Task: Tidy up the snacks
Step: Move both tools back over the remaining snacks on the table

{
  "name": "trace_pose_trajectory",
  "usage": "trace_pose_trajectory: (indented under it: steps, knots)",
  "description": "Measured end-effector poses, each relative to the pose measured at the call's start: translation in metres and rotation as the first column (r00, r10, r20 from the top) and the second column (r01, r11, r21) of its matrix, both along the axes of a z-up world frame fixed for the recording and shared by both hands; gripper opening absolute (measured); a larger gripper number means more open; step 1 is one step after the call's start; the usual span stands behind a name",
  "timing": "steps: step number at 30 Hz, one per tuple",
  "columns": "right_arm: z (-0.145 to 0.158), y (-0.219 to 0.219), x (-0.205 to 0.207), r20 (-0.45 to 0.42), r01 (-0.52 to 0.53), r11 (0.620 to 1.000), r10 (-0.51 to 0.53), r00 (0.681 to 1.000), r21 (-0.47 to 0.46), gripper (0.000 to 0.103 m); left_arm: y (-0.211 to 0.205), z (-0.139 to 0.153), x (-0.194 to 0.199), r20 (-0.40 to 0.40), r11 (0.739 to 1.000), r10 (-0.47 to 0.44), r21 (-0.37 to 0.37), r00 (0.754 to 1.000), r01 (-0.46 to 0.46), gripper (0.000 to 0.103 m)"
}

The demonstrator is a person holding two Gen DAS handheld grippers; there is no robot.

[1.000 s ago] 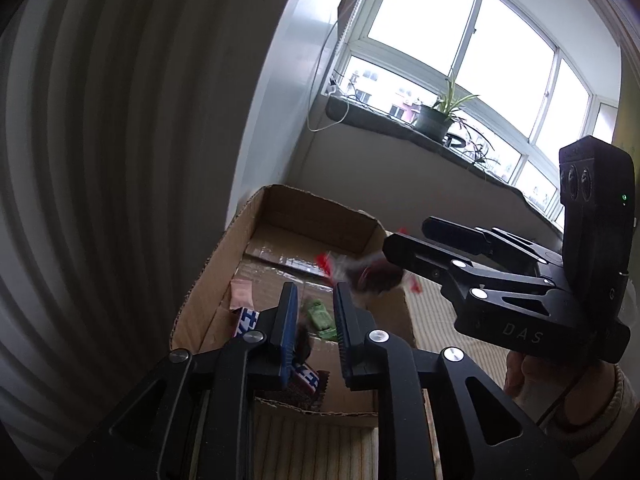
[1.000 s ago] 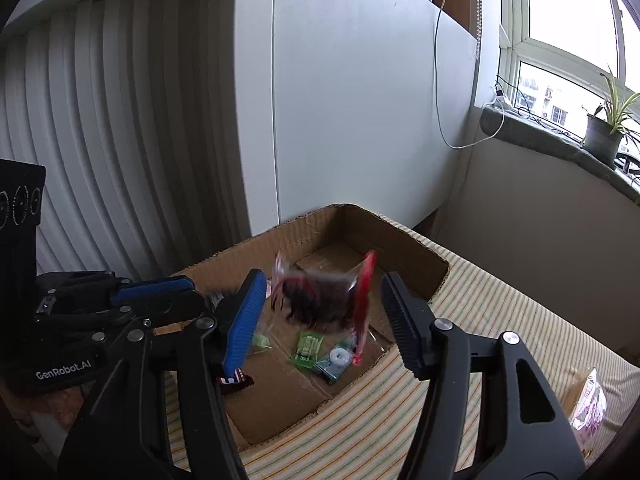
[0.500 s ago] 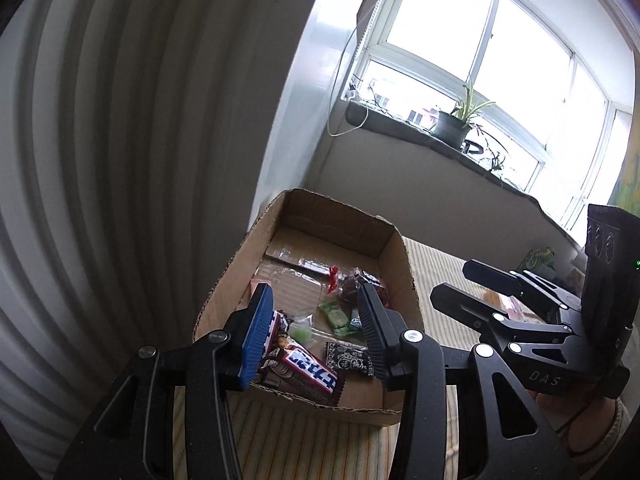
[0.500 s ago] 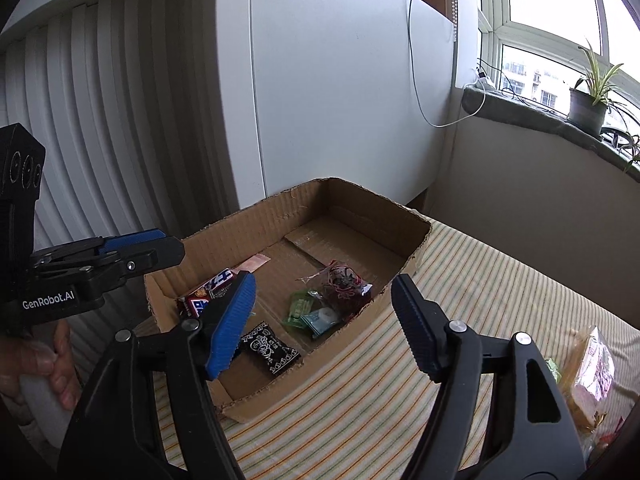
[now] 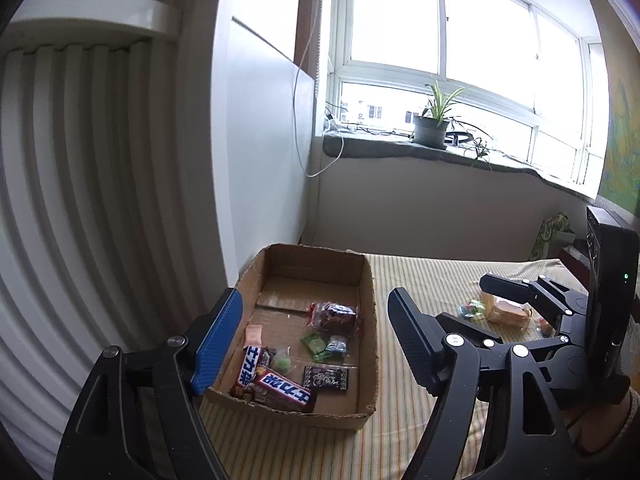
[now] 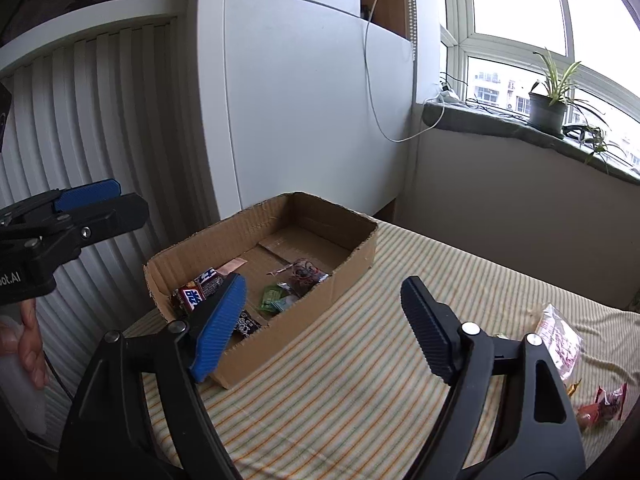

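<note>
An open cardboard box [image 5: 370, 320] [image 6: 352, 256] lies on a striped bedcover. Inside it are two Snickers bars [image 5: 284, 390], a dark red packet [image 5: 334, 316] [image 6: 304, 270], green candies [image 5: 314, 342] and a black packet [image 5: 326, 376]. My left gripper [image 5: 315, 296] hovers near the box's front end, jaws opening with nothing between them. My right gripper [image 6: 322, 284] hangs above the bedcover beside the box's long wall, jaws opening and empty. Each gripper shows in the other's view: left gripper [image 6: 124, 204], right gripper [image 5: 466, 300].
Loose snacks lie on the bedcover right of the box: a bread pack [image 5: 508, 312], small green candies [image 5: 472, 308], a pink-white bag [image 6: 560, 340] and a red packet [image 6: 604, 404]. White ribbed doors and a wall stand behind the box. A potted plant [image 5: 430, 128] sits on the sill.
The dark red packet left my right gripper and now lies in the box. My left gripper let go of a Snickers bar. Both grippers pulled back from the box, their jaws wider.
</note>
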State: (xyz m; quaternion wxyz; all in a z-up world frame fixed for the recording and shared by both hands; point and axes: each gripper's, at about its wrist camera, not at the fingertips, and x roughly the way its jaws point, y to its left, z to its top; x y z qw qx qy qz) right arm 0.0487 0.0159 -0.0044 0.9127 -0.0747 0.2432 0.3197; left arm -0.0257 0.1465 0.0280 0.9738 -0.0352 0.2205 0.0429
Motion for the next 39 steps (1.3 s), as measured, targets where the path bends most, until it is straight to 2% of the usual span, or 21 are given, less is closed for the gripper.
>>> trace_pose_trajectory:
  steps: [2, 11, 21, 32, 39]
  knots:
    - [0.000, -0.017, -0.001, -0.001, 0.028, 1.000, -0.028, 1.000, 0.012, 0.088, -0.010, 0.003, 0.001, 0.004, 1.000, -0.011, 0.016, 1.000, 0.011, 0.079]
    - [-0.008, -0.112, -0.001, -0.032, 0.187, 0.980, -0.185, 0.982, 0.076, 0.093, -0.078, 0.007, 0.019, -0.020, 0.989, -0.107, 0.098, 0.994, 0.108, 0.080]
    - [-0.018, -0.225, -0.007, -0.077, 0.381, 0.916, -0.374, 0.924, 0.129, 0.093, -0.162, 0.010, 0.031, -0.041, 0.951, -0.266, 0.151, 0.963, 0.269, 0.080]
    - [-0.023, -0.261, -0.017, -0.081, 0.447, 0.885, -0.439, 0.895, 0.133, 0.094, -0.186, 0.011, 0.034, -0.049, 0.933, -0.320, 0.158, 0.946, 0.324, 0.080]
    - [-0.032, -0.272, -0.011, -0.104, 0.470, 0.875, -0.460, 0.882, 0.113, 0.094, -0.192, 0.001, 0.047, -0.077, 0.926, -0.339, 0.146, 0.937, 0.347, 0.080]
